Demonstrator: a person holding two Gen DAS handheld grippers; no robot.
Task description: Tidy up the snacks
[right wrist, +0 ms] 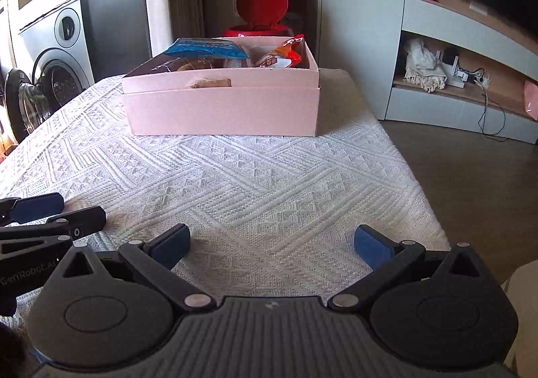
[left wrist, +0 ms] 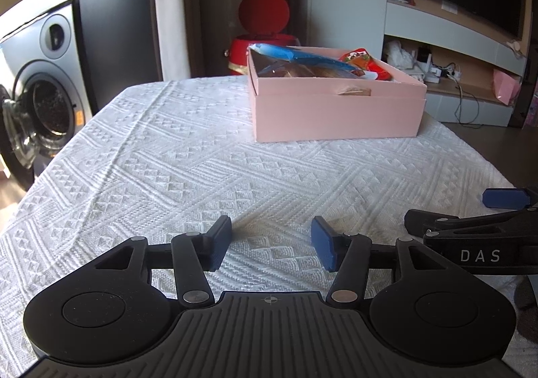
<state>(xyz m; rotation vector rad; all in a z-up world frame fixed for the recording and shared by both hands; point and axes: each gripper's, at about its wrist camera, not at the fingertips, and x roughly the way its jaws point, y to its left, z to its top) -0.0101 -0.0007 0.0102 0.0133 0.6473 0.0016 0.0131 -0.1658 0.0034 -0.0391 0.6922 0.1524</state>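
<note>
Snacks sit inside the pink box (left wrist: pixel 336 112) at the far end of the counter (left wrist: pixel 168 159); we see a blue bag (left wrist: pixel 302 57) lying across the top of the pile and a red bag (left wrist: pixel 366 64) next to it, toward the right side of the box; something brown shows under the blue bag, but we cannot tell what it is; a white cloth with a bumpy pattern covers the counter; our left gripper (left wrist: pixel 271 243) hangs low over the near part of the cloth, and its jaws stand partly open with nothing between them; our right gripper (right wrist: pixel 272 245) is just beside it, also low over the cloth, and its jaws are spread very wide with nothing between them; both grippers are well apart from the box; the blue pads (right wrist: pixel 373 247) do not touch any snack; past the counter a red bin (left wrist: pixel 264 42) stands on the floor with its round lid flipped up; a washing machine (left wrist: pixel 43 92) is off to the left with its door open; on the right a low shelf (right wrist: pixel 454 82) holds a white cloth and some wires.
</note>
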